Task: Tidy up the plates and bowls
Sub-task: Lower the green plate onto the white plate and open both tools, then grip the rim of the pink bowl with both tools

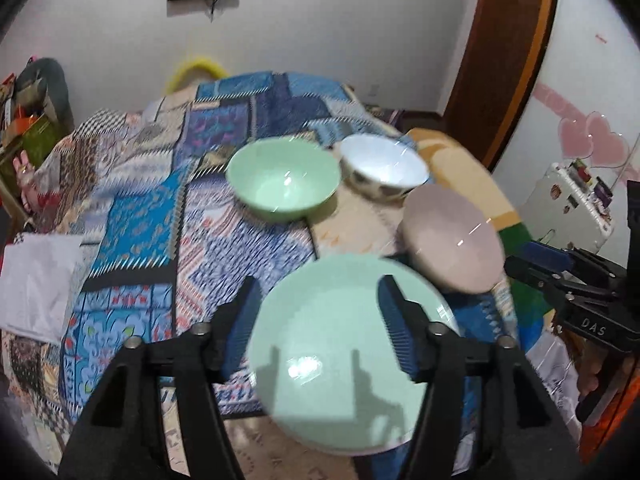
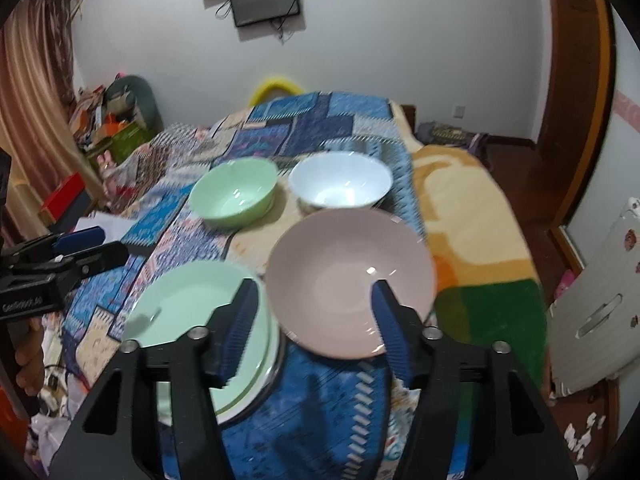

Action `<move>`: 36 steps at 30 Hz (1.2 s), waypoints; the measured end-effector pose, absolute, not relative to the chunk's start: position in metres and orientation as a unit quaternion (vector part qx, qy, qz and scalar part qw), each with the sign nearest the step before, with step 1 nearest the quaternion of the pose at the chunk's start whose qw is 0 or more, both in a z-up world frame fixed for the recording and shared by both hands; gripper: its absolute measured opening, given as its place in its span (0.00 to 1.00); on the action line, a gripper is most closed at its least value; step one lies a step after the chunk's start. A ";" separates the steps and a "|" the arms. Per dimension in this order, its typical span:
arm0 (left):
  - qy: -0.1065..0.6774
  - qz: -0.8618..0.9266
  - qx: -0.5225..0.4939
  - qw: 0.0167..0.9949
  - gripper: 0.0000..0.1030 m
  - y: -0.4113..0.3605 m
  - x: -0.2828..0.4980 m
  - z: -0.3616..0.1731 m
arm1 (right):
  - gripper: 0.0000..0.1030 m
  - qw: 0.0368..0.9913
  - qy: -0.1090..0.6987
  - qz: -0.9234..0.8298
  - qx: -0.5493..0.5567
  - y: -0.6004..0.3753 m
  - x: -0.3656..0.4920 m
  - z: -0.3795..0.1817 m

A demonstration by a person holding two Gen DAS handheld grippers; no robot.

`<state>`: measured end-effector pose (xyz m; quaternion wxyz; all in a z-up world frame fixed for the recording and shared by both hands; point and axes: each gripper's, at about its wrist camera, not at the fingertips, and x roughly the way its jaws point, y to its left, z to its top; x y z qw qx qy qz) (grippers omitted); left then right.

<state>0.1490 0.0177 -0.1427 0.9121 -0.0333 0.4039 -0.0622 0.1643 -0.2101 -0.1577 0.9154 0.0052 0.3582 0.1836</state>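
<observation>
Blue-padded jaws of the left gripper [image 1: 316, 316] hang spread above the green plate [image 1: 340, 360], pinching nothing. That plate lies flat on the patterned quilt [image 1: 160, 220], seemingly atop another plate, a white rim peeking out beneath. Over on the right, the right gripper [image 2: 314, 320] is spread wide too, empty, hovering at the near rim of the pink plate [image 2: 344, 276]. Beyond sit the green bowl [image 2: 234, 192] and white bowl [image 2: 340, 184], side by side, almost touching. Plates near, bowls far: sorted by kind, I'd say.
</observation>
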 end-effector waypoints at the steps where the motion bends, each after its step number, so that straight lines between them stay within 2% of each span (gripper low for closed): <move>1: 0.399 -0.066 -0.034 0.914 0.72 0.014 0.151 -0.139 | 0.61 0.917 0.356 0.182 0.007 -0.212 0.165 -0.157; 4: 0.386 -0.071 -0.028 0.919 0.85 0.001 0.159 -0.132 | 0.65 0.921 0.351 0.168 0.014 -0.223 0.172 -0.158; 6: 0.382 -0.074 -0.024 0.921 0.88 -0.007 0.166 -0.131 | 0.66 0.922 0.353 0.161 0.017 -0.229 0.179 -0.161; 21: 0.449 -0.103 -0.016 0.888 0.88 -0.058 0.240 -0.189 | 0.65 0.905 0.402 0.132 0.050 -0.258 0.216 -0.213; 26: 0.475 -0.116 -0.014 0.872 0.72 -0.073 0.258 -0.209 | 0.47 0.894 0.421 0.139 0.071 -0.263 0.224 -0.229; 31: 0.493 -0.125 -0.021 0.861 0.56 -0.079 0.269 -0.223 | 0.35 0.886 0.431 0.150 0.086 -0.265 0.227 -0.237; 33: 0.497 -0.129 -0.023 0.858 0.53 -0.081 0.271 -0.227 | 0.29 0.882 0.436 0.155 0.090 -0.266 0.228 -0.241; 36: 0.505 -0.135 -0.020 0.852 0.41 -0.086 0.274 -0.233 | 0.21 0.877 0.443 0.162 0.093 -0.265 0.228 -0.246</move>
